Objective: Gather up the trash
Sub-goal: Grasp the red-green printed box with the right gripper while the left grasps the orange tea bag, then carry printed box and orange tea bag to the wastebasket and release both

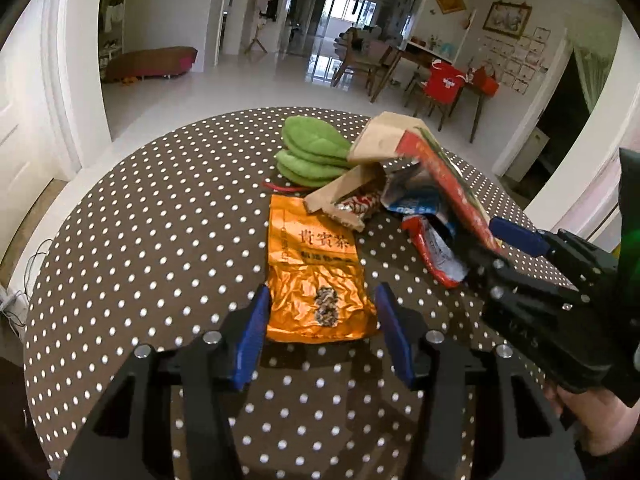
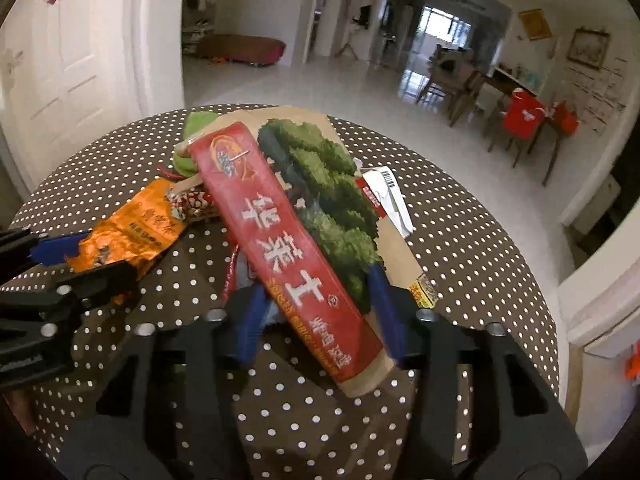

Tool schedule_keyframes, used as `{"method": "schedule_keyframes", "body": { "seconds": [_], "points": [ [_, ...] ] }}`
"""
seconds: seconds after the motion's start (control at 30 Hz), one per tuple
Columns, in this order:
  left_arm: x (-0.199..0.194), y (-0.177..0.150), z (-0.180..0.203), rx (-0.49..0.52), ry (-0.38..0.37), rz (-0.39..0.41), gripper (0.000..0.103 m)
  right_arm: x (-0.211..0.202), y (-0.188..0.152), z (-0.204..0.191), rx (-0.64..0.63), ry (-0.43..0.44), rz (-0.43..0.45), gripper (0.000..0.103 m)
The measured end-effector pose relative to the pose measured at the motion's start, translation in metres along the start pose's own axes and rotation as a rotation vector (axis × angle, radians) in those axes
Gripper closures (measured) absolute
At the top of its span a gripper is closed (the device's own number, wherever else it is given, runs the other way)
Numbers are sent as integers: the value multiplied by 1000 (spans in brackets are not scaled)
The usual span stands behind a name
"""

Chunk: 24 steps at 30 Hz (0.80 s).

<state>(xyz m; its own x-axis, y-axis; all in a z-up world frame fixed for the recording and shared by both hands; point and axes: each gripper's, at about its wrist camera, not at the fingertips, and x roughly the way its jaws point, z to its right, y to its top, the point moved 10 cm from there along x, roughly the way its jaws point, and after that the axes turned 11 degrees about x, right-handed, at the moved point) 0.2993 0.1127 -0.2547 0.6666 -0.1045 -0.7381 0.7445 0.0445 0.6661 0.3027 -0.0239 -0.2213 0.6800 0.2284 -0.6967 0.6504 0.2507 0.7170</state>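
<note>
Both grippers are on trash: an orange foil pouch on my left, a red-and-green paper bag on my right.

My left gripper point(image 1: 322, 320) has its blue pads against the two side edges of the orange foil pouch point(image 1: 316, 276), which lies flat on the polka-dot table point(image 1: 160, 220); I judge it light, crinkly and slippery, so its crumpled near end should be the safest hold. My right gripper point(image 2: 320, 312) is clenched on the paper bag point(image 2: 288, 232), tilted up off the table; it looks light, stiff-creased card, easy to crush, and it is held at its lower end. I count one pouch, one paper bag, about two crumpled wrappers point(image 1: 428, 240), and one stack of green leaf-shaped pads point(image 1: 312, 152) beyond.
</note>
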Motion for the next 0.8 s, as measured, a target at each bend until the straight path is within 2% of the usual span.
{"method": "schedule_keyframes", "body": {
  "seconds": [0.2, 0.4, 0.67, 0.8],
  "points": [
    [-19, -19, 2, -5, -12, 24, 50, -47, -3, 15, 67, 26, 81, 84],
    [-37, -29, 17, 8, -33, 55, 50, -88, -6, 46, 193, 104, 113, 92],
    [-59, -30, 52, 50, -63, 93, 50, -125, -26, 85, 325, 178, 131, 93],
    [-72, -27, 75, 86, -86, 121, 50, -143, -29, 101, 357, 174, 154, 93]
  ]
}}
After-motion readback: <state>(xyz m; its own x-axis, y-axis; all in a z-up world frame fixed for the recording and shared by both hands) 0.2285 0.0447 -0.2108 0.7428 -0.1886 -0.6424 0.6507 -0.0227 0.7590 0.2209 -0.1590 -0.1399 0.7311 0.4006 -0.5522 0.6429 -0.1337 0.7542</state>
